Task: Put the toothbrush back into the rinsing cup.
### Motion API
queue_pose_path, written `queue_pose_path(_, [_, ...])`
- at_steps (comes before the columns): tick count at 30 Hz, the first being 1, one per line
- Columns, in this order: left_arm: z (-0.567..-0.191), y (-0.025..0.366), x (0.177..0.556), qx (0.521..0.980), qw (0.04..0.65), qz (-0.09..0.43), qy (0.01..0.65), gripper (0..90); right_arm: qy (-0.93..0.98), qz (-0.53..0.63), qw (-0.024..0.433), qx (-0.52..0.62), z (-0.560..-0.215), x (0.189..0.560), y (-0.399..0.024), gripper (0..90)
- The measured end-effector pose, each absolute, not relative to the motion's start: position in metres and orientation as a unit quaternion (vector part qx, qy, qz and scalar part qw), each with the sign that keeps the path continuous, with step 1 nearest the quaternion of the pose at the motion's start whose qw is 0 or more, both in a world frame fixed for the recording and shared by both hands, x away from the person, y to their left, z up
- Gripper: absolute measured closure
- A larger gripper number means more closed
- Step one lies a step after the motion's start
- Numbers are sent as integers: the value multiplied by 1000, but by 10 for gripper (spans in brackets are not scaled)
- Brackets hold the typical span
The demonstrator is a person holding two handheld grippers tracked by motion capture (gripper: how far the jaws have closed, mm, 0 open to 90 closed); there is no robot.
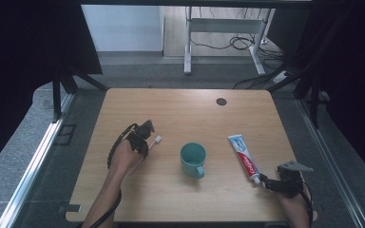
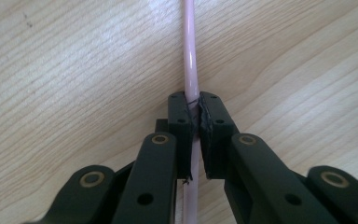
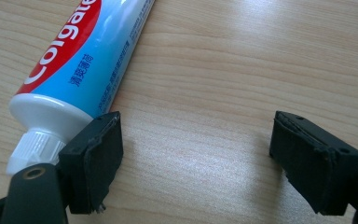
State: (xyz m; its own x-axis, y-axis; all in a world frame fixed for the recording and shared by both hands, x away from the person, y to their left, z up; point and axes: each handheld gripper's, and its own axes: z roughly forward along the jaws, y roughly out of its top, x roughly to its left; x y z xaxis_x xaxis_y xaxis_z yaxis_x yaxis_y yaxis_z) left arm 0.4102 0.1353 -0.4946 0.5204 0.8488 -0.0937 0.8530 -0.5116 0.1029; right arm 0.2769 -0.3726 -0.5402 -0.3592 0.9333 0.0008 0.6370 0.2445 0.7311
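Left gripper (image 2: 195,122) is pinched tight on a pink toothbrush (image 2: 189,51), at 9 o'clock from the teal cup (image 1: 193,159). Up close you see its thin handle; from high up, its white head. Right gripper (image 3: 196,154) is wide open w/ one jaw by the toothpaste (image 3: 81,56) cap, at 3 o'clock from the cup.

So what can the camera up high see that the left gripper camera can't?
High view alone: the teal mug, the toothpaste tube, the right gripper open by its cap, and the toothbrush head. Left gripper view alone: the pads squeezing the thin pink handle up close. Both: the left gripper, the toothbrush and the wooden table.
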Motion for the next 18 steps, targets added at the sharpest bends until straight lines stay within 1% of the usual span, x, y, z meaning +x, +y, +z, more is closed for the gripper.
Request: queue_pose_path(18, [-468,132,400,875,135,3,464,843,756,329,226,519,-540,277,-373,168])
